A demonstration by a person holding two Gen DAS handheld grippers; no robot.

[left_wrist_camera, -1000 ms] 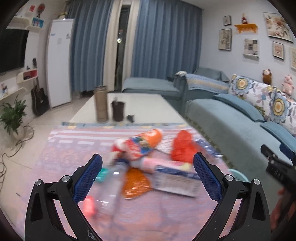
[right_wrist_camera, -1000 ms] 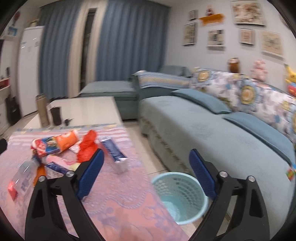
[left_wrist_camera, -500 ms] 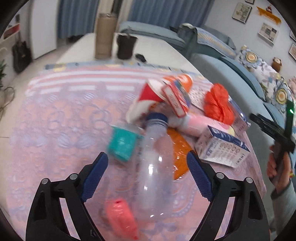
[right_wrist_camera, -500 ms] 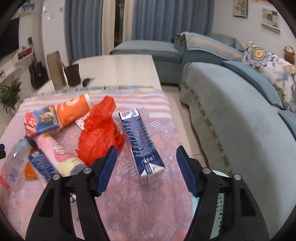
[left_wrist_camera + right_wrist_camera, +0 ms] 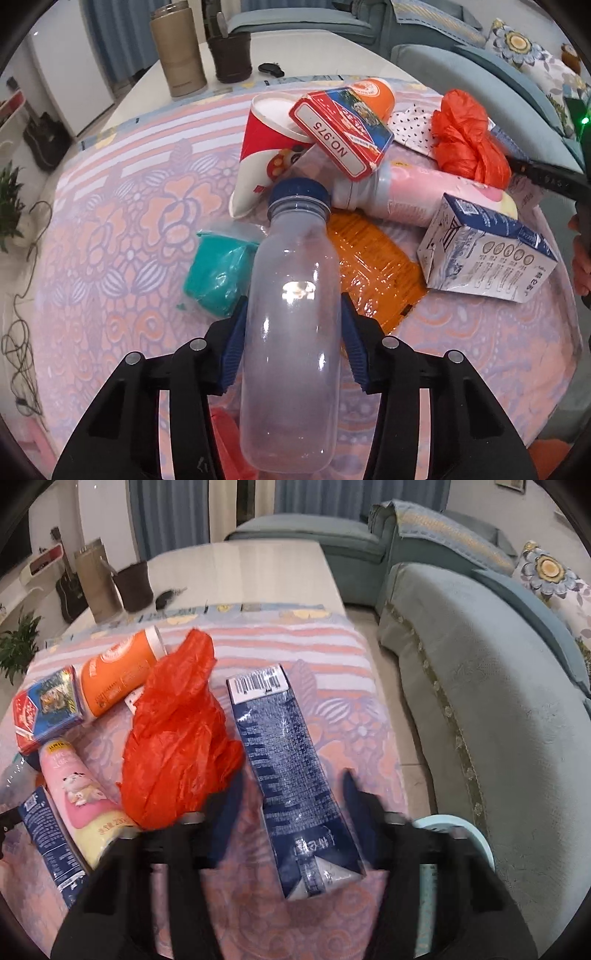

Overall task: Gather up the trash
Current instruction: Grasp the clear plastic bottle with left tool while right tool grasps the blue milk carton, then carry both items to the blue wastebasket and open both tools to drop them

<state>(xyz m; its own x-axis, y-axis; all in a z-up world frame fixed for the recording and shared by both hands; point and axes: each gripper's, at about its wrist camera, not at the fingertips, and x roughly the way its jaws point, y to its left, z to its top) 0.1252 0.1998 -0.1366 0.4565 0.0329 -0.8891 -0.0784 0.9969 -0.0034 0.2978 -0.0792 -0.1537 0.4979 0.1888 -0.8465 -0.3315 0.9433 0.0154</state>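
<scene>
left wrist view: my left gripper (image 5: 291,332) is clamped on the clear plastic bottle (image 5: 291,332), which lies on the patterned tablecloth (image 5: 122,206) among the trash. my right gripper (image 5: 291,805), jaws apart, straddles the dark blue carton (image 5: 291,771) beside the red plastic bag (image 5: 181,734).

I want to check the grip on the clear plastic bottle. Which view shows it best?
The left wrist view: the clear plastic bottle fills the centre between the left hand-held gripper pads. The right wrist view shows only a sliver at its left edge.
</scene>
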